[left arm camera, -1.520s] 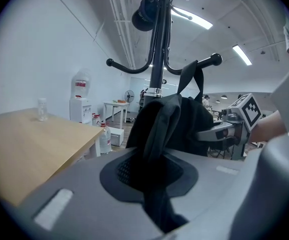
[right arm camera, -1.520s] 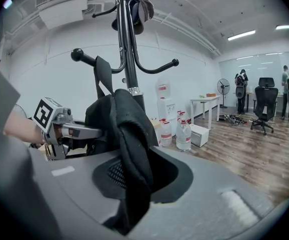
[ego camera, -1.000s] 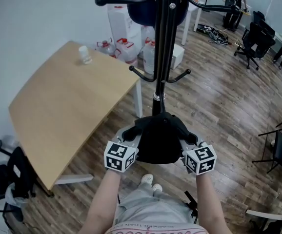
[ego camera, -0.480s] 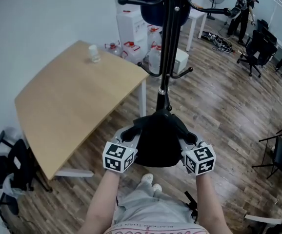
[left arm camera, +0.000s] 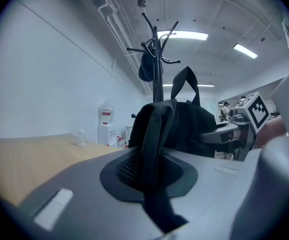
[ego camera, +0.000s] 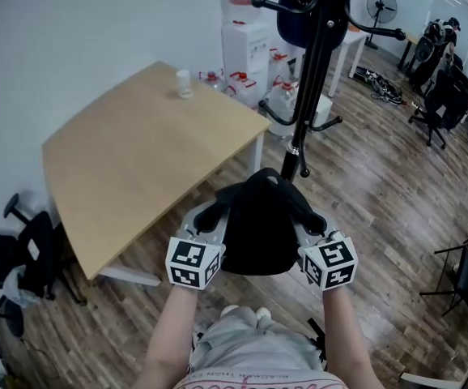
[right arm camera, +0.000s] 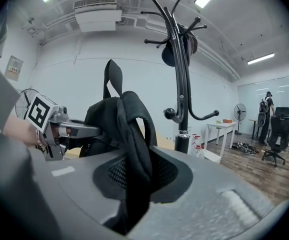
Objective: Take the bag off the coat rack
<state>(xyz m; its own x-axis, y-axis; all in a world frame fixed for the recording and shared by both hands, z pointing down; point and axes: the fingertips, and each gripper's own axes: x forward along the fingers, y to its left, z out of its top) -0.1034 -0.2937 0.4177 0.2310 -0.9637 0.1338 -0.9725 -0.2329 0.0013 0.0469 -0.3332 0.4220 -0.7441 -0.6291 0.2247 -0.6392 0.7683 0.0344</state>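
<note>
Black bag (ego camera: 260,237) hangs between both grippers, clear of the hooks, on the near side of the coat rack (ego camera: 309,87). Left gripper (ego camera: 210,215) is clamped on one strap (left arm camera: 153,149); right gripper (ego camera: 308,217) is clamped on the second strap (right arm camera: 134,149). Wooden table (ego camera: 129,160) stands to the left

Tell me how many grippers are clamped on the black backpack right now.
2. The left gripper is shut on a strap at the black backpack's left side. The right gripper is shut on another strap at its right side. Both show plainly, none hidden.
</note>
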